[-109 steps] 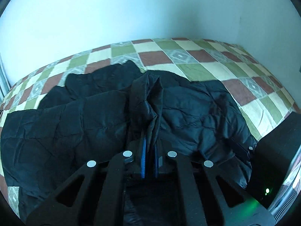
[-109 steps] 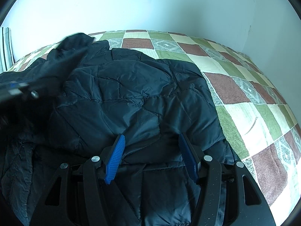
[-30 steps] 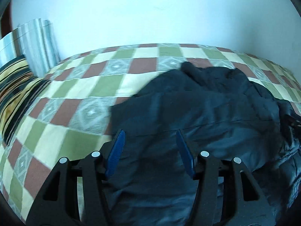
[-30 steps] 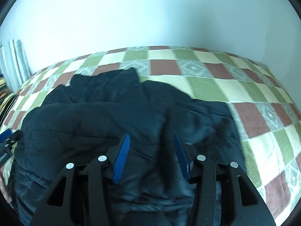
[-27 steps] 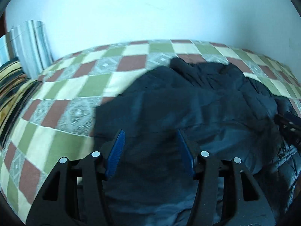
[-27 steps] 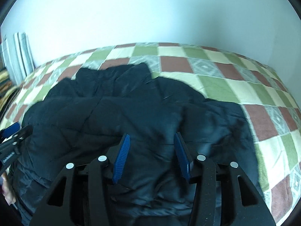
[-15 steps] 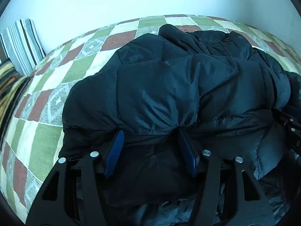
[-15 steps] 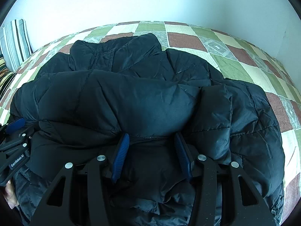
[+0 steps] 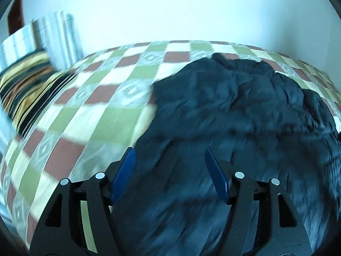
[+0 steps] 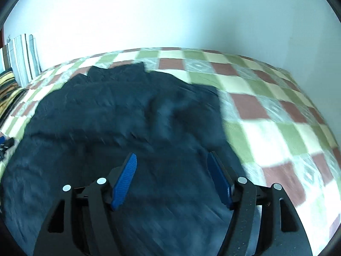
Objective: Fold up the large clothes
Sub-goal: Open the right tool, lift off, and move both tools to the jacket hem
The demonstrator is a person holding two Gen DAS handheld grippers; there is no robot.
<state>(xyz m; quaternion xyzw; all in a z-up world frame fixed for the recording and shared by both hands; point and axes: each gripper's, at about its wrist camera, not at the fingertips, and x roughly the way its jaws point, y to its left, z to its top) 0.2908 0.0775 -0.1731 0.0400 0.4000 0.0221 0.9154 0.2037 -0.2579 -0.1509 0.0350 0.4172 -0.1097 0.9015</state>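
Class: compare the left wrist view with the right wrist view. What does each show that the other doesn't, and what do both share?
Left only: the left gripper, jaws opening, nothing between them.

Right only: the right gripper, also opening with nothing held, and the quilt's right side.

Both: the dark jacket lying on the checked quilt, striped pillows, a yellow-and-black cushion and the white wall.

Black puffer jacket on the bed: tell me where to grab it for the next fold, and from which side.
Probably grip the black puffer jacket at its right edge, coming in from the bare checkered bedspread; that border lies exposed and clear.
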